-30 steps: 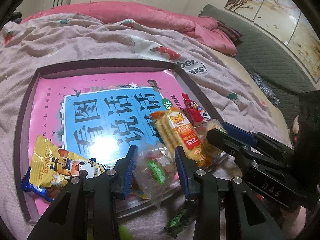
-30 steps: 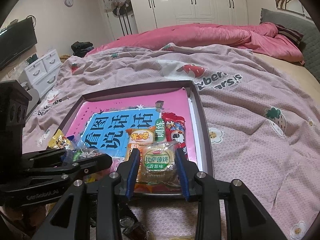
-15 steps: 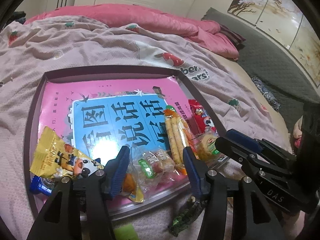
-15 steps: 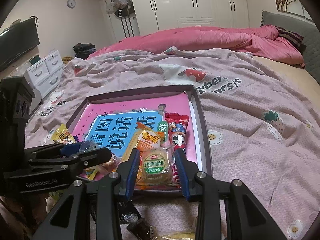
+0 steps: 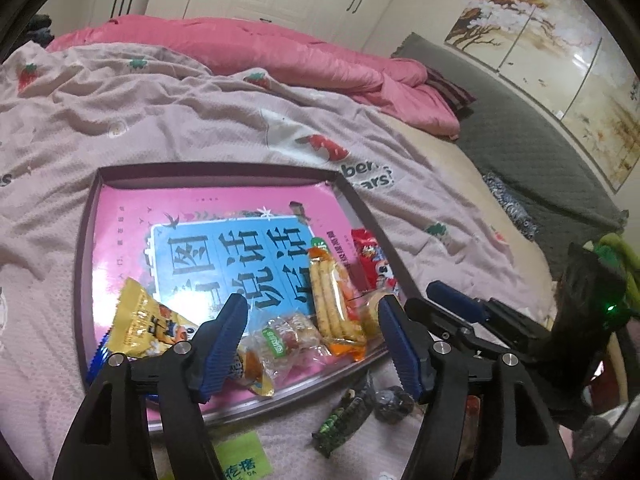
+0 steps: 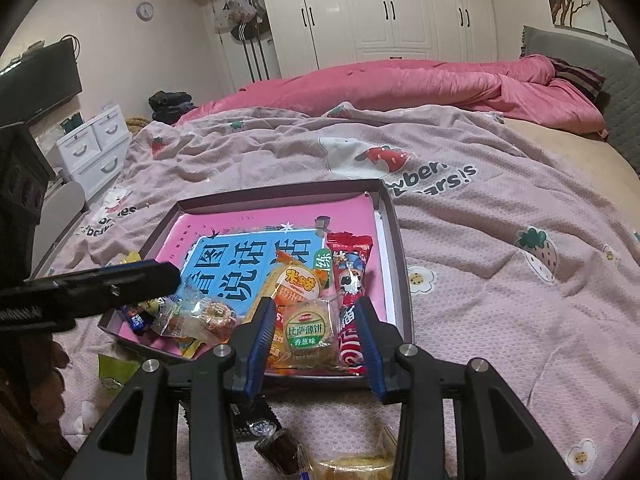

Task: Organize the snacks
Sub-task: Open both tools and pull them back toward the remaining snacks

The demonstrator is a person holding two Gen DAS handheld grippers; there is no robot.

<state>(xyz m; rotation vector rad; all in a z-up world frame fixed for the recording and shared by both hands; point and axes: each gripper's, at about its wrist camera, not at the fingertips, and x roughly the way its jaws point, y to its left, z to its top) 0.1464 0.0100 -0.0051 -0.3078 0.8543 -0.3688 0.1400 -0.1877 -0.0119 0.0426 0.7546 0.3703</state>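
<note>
Near the tray's [image 5: 86, 240] front edge lies a clear wafer pack [image 5: 286, 334], light, crinkly, crushable; left tool [image 5: 312, 344] has just been opening, holding nothing. Right tool [image 6: 316, 346] apart around the biscuit [image 6: 308, 334]. Pinch sealed ends.

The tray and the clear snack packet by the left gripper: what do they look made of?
Tray: probably stiff card or thin board, matte dark finish, with thin straight walls and sharp corners. Clear snack packet: thin glossy plastic film, since it crinkles, glints and shows its contents.
</note>
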